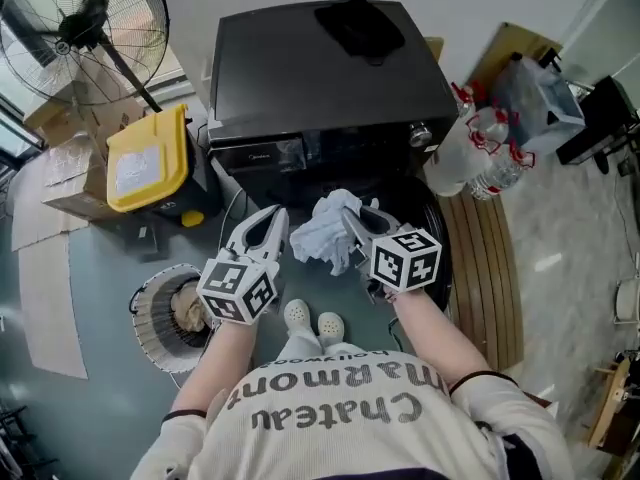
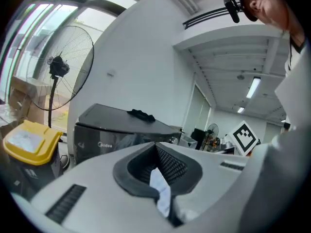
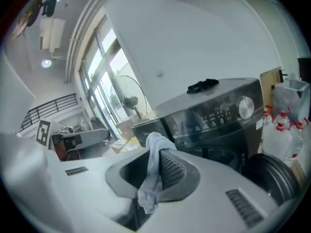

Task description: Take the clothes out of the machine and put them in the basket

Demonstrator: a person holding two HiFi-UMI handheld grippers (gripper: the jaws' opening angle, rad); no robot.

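A crumpled white cloth [image 1: 325,230] hangs in the air in front of the black washing machine [image 1: 320,78], stretched between both grippers. My right gripper [image 1: 352,218] is shut on it; in the right gripper view the cloth [image 3: 151,171] drapes over the closed jaws of the right gripper [image 3: 156,149]. My left gripper [image 1: 277,220] is shut on the cloth's left edge, and in the left gripper view a white scrap [image 2: 160,191] is pinched at the left gripper [image 2: 156,152]. The round ribbed basket [image 1: 147,320] stands on the floor to the lower left, with a beige item inside.
A yellow-lidded bin [image 1: 150,158] and a floor fan [image 1: 85,28] stand left of the machine. A dark item [image 1: 360,26] lies on its top. The machine's round door [image 1: 442,253] hangs open at right, near packed water bottles [image 1: 480,148] and wooden boards [image 1: 490,278].
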